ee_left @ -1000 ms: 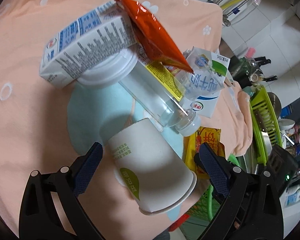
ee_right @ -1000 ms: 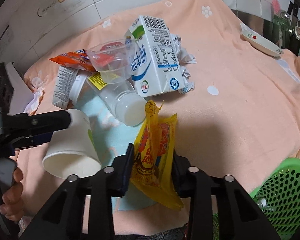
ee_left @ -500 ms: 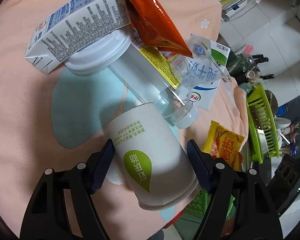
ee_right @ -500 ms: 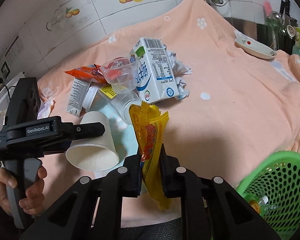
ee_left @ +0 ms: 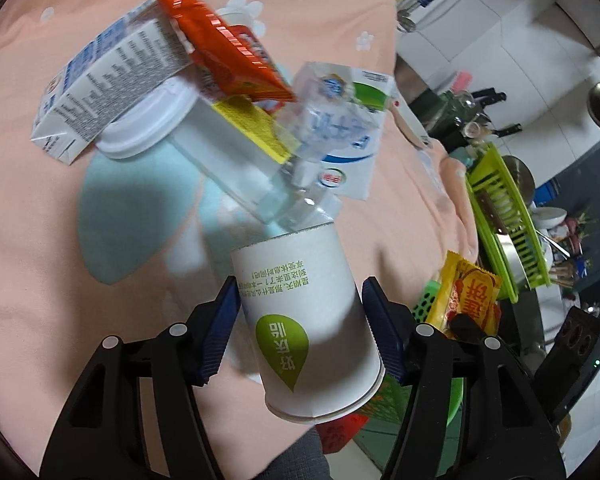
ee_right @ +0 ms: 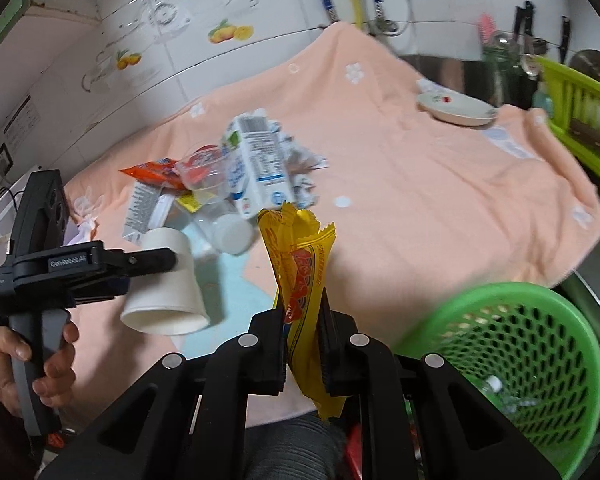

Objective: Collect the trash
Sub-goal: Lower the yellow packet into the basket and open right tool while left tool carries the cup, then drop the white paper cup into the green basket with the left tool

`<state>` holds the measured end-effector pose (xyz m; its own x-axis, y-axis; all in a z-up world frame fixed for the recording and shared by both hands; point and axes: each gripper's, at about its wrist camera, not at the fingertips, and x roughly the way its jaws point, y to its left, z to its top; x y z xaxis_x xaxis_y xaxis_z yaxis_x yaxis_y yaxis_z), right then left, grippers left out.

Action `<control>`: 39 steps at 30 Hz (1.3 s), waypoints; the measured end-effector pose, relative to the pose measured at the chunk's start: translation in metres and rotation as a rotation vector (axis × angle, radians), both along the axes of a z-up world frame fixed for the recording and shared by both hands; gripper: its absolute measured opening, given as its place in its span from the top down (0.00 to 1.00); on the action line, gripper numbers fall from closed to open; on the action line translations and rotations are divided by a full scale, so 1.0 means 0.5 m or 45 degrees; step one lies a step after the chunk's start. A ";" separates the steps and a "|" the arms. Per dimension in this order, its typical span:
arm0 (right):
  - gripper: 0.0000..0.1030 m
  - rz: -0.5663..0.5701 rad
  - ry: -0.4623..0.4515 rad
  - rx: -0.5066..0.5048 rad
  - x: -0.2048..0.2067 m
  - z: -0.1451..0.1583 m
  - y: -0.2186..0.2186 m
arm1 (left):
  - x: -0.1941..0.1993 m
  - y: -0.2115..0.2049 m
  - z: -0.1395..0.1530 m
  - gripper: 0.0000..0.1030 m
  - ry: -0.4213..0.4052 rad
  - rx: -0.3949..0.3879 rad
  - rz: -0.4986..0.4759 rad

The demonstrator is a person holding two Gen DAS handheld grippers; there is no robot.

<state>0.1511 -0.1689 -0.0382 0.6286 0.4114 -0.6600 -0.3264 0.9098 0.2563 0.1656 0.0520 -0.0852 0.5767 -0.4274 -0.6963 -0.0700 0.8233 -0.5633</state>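
Observation:
A white paper cup with a green leaf print lies on its side between the pads of my left gripper, rim toward me. The jaws are closing and both blue pads touch its sides. In the right wrist view that cup hangs just above the peach cloth. My right gripper is shut on a yellow snack wrapper, which stands upright between the pads, left of the green mesh basket. The same wrapper shows in the left wrist view.
A pile stays on the cloth: a grey-printed carton, an orange wrapper, a clear bottle, a milk carton and crumpled paper. A small plate sits far right. A green dish rack stands beyond the cloth's edge.
The left jaws narrowed from wide open onto the paper cup and raised it a little. The right gripper closed on the yellow wrapper, lifted it off the cloth and drew back toward the basket.

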 end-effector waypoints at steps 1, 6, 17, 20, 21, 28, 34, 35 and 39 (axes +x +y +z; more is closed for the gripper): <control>0.88 -0.025 -0.004 -0.005 -0.006 0.001 -0.016 | 0.000 -0.008 0.005 0.40 -0.008 -0.004 -0.018; 0.88 -0.136 -0.002 -0.043 -0.034 -0.005 -0.091 | 0.002 -0.061 0.023 0.40 -0.036 -0.012 -0.118; 0.83 -0.372 0.099 -0.076 -0.094 -0.059 -0.249 | 0.016 -0.207 0.042 0.40 -0.059 -0.006 -0.338; 0.81 -0.414 0.112 -0.075 -0.107 -0.069 -0.276 | 0.017 -0.248 0.049 0.40 -0.062 -0.010 -0.399; 0.81 -0.427 0.115 -0.075 -0.112 -0.072 -0.283 | 0.016 -0.257 0.051 0.40 -0.066 -0.007 -0.415; 0.64 -0.500 0.126 -0.083 -0.138 -0.084 -0.318 | 0.012 -0.342 0.067 0.40 -0.090 0.017 -0.531; 0.54 -0.542 0.129 -0.083 -0.163 -0.086 -0.346 | 0.013 -0.407 0.057 0.40 -0.070 0.046 -0.611; 0.52 -0.549 0.126 -0.082 -0.168 -0.086 -0.351 | 0.013 -0.415 0.055 0.40 -0.068 0.050 -0.621; 0.51 -0.564 0.125 -0.072 -0.181 -0.085 -0.365 | 0.013 -0.447 0.048 0.40 -0.058 0.073 -0.654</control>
